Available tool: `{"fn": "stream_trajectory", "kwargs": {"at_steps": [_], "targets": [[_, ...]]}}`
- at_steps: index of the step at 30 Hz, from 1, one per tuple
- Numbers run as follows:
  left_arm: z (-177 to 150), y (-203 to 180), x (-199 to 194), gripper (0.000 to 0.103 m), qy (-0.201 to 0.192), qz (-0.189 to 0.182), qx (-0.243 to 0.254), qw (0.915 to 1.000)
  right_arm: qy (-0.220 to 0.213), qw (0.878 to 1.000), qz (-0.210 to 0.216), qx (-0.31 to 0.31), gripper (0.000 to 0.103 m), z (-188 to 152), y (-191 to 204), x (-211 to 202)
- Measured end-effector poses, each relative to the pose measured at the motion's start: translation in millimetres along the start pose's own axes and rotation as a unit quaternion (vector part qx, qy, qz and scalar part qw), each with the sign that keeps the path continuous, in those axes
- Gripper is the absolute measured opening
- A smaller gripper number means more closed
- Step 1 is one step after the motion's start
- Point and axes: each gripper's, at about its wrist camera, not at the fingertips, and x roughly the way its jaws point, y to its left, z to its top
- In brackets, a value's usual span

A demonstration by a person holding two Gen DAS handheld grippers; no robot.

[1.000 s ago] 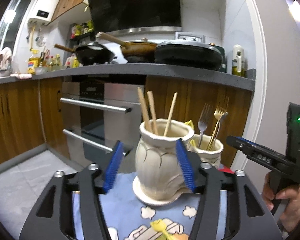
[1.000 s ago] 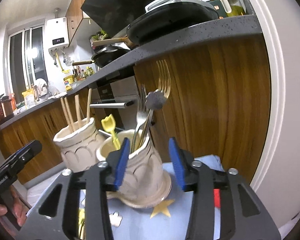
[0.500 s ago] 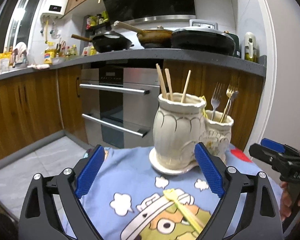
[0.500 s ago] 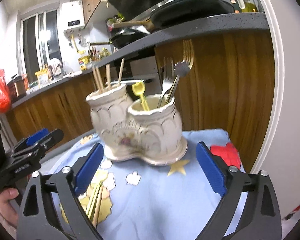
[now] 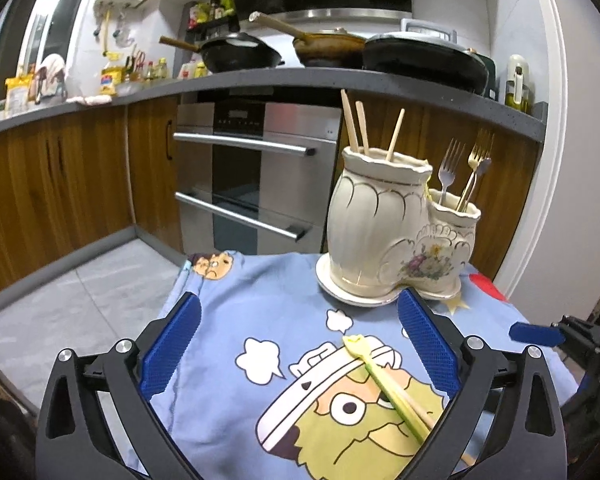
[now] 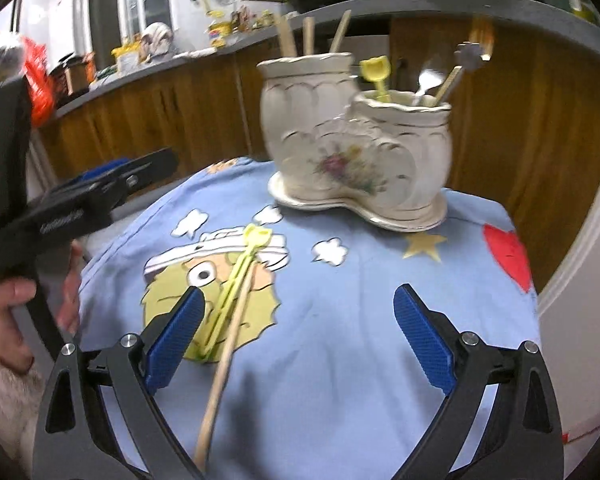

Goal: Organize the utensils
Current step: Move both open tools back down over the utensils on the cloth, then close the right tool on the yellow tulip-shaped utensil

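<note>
The cream double holder (image 5: 396, 236) stands at the table's far edge on the blue cartoon cloth (image 5: 228, 360), its taller pot carrying three wooden chopsticks (image 5: 364, 128) and its lower pot the forks (image 5: 466, 172). Two pieces lie loose near the middle of the cloth, well short of the holder: a yellow plastic spoon (image 6: 236, 276) and one more chopstick (image 6: 224, 360), so the sorting looks mostly done with these left. The left claw (image 5: 300, 344) is opening, nothing between its jaws; the right claw (image 6: 300, 332) stands released and empty. Only the right wrist view shows the loose chopstick clearly, a small yellow scoop (image 6: 374, 74) in the lower pot, and the person's hand (image 6: 8, 312).
</note>
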Motion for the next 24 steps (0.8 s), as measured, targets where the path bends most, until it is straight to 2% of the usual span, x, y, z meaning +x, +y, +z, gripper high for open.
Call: {"fn": "stream_trajectory", "kwargs": {"at_steps": [1, 3, 7, 12, 16, 20, 24], "targets": [[0, 1, 1, 0.098, 0.002, -0.001, -0.003, 1.0000, 0.003, 1.000, 0.002, -0.005, 0.092, -1, 3, 0], [0, 4, 3, 0.098, 0.009, -0.001, -0.008, 0.9999, 0.016, 1.000, 0.013, -0.014, 0.082, -3, 8, 2], [1, 7, 7, 0.098, 0.020, -0.001, -0.016, 0.9997, 0.032, 0.998, 0.037, -0.025, 0.069, -4, 19, 6], [3, 14, 13, 0.098, 0.022, 0.012, -0.035, 0.9991, 0.046, 0.997, 0.036, -0.043, 0.031, -1, 34, 21], [3, 19, 15, 0.098, 0.026, 0.009, -0.046, 0.9986, 0.061, 0.996, 0.040, -0.055, 0.025, 6, 45, 35], [4, 24, 15, 0.098, 0.024, 0.008, -0.053, 0.9983, 0.082, 0.994, 0.036, -0.055, 0.010, 10, 50, 50], [6, 33, 13, 0.098, 0.022, 0.006, -0.069, 0.9973, 0.090, 0.995, 0.017, -0.044, 0.010, 12, 48, 58]]}}
